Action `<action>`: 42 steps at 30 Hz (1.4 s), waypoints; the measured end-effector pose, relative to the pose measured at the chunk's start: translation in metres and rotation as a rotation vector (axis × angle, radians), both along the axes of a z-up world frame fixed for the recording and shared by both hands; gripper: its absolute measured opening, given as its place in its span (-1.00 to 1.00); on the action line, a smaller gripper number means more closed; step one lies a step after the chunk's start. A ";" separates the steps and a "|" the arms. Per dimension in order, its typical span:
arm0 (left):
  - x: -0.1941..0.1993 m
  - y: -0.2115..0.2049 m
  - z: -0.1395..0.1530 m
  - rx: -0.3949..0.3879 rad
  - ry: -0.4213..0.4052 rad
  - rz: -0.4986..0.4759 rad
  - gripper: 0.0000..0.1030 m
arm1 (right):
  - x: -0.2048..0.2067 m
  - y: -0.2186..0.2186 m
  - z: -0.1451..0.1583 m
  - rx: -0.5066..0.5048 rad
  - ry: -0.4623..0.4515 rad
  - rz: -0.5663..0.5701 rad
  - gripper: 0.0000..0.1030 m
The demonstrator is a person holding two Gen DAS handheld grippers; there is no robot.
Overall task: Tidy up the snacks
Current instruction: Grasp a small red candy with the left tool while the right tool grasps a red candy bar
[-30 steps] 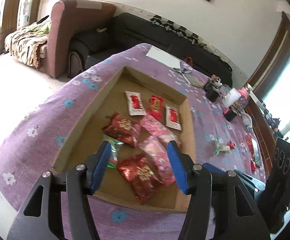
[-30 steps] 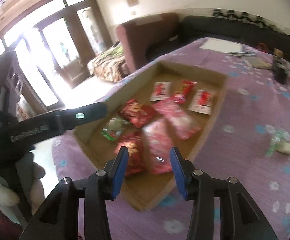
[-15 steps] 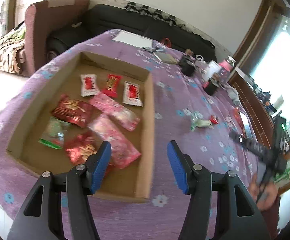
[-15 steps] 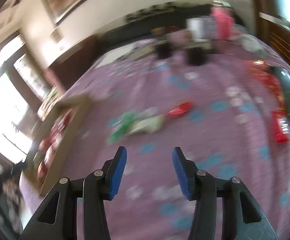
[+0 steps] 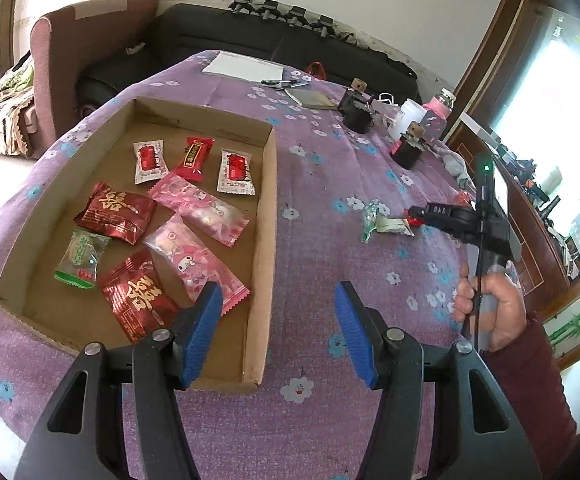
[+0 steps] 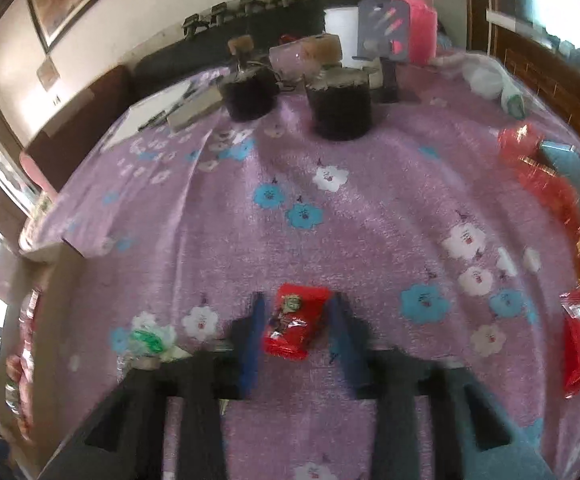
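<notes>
**Red packet lined up between the right claw's fingers**

The small red snack packet (image 6: 294, 325) lies flat on the purple flowered cloth of the worktop (image 6: 330, 220), between the blue pads of the right claw (image 6: 296, 338), which stands released; the pads flank the packet without visibly touching it. The view is blurred, so the gap on each side is hard to judge.

The likeliest trouble, as I judge it, is a poor pinch. The wrapper is glossy, thin film, low and flat, and the pads could close over its top or skate along the slick surface. The cloth looks soft and napped, so a pad pressed low might drag a fold of fabric in with the packet. A crumpled green-and-white wrapper (image 6: 149, 340) lies near the left pad and could be nudged.

The left claw (image 5: 277, 328) hangs released over the near corner of the cardboard tray (image 5: 267, 240), holding nothing. The tray is shallow, plain brown card with low walls, holding shiny red foil packs, pink printed sachets and a green one. A carried packet could clip that thin wall.
</notes>
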State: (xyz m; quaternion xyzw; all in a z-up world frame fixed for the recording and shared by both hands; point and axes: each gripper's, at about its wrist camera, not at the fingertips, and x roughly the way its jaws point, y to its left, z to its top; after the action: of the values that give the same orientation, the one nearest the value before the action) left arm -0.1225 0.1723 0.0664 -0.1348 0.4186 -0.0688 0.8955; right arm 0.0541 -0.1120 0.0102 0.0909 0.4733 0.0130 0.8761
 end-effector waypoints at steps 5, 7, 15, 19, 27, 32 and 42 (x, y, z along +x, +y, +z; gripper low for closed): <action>0.003 -0.009 -0.004 -0.009 0.004 -0.038 0.11 | -0.030 -0.013 0.001 0.054 0.014 0.043 -0.60; 0.005 -0.017 -0.008 -0.011 0.009 -0.067 0.11 | -0.048 -0.016 0.002 0.081 0.033 0.070 -0.60; 0.009 -0.057 -0.016 -0.006 0.044 -0.169 0.11 | -0.122 -0.004 0.008 0.232 0.057 0.288 -0.35; 0.006 -0.074 -0.016 0.026 0.046 -0.218 0.11 | -0.141 -0.050 0.040 0.199 -0.093 0.183 0.15; 0.008 -0.101 -0.024 0.071 0.070 -0.254 0.11 | -0.143 -0.160 0.050 0.148 -0.150 -0.160 0.15; 0.009 -0.110 -0.025 0.096 0.083 -0.267 0.11 | -0.121 -0.181 0.034 0.114 -0.108 -0.225 0.15; 0.021 -0.133 -0.030 0.141 0.099 -0.272 0.11 | -0.092 -0.171 0.003 0.048 -0.083 -0.211 0.15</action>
State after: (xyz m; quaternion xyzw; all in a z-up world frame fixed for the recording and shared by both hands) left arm -0.1011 0.0395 0.0367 -0.0169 0.4802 -0.1531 0.8635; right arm -0.0376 -0.2830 0.0133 0.1605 0.4241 -0.0645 0.8889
